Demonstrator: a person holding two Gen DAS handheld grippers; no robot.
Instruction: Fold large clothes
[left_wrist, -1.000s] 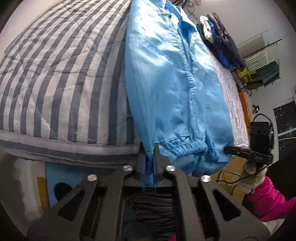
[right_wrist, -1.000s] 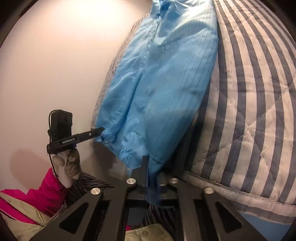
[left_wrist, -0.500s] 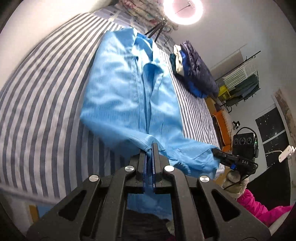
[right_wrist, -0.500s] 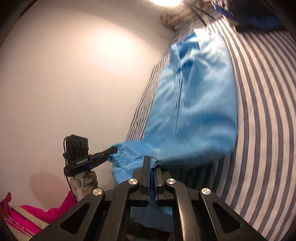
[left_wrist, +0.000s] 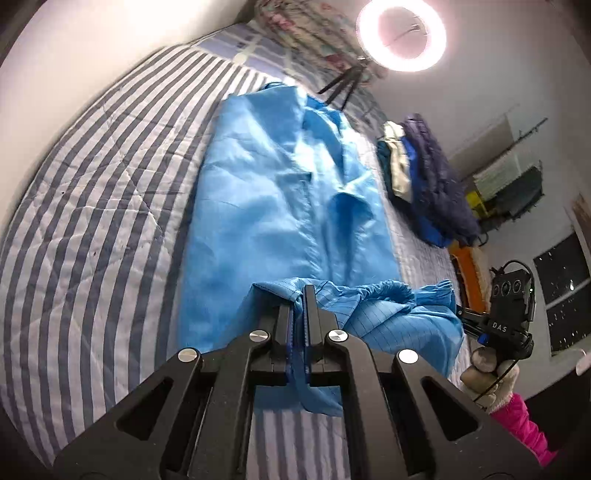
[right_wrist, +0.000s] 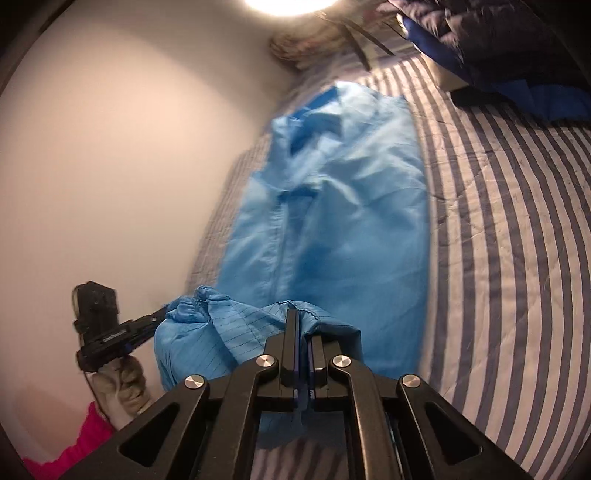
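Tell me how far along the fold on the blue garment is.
Early. Done: the blue garment lies spread lengthwise on the striped quilt. In hand: left gripper and right gripper are each shut on its hem, lifted above the quilt. Left: lay the hem toward the collar, then fold smaller.

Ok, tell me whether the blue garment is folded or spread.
Partly folded: the blue garment lies spread on the bed, its hem lifted by both jaws.
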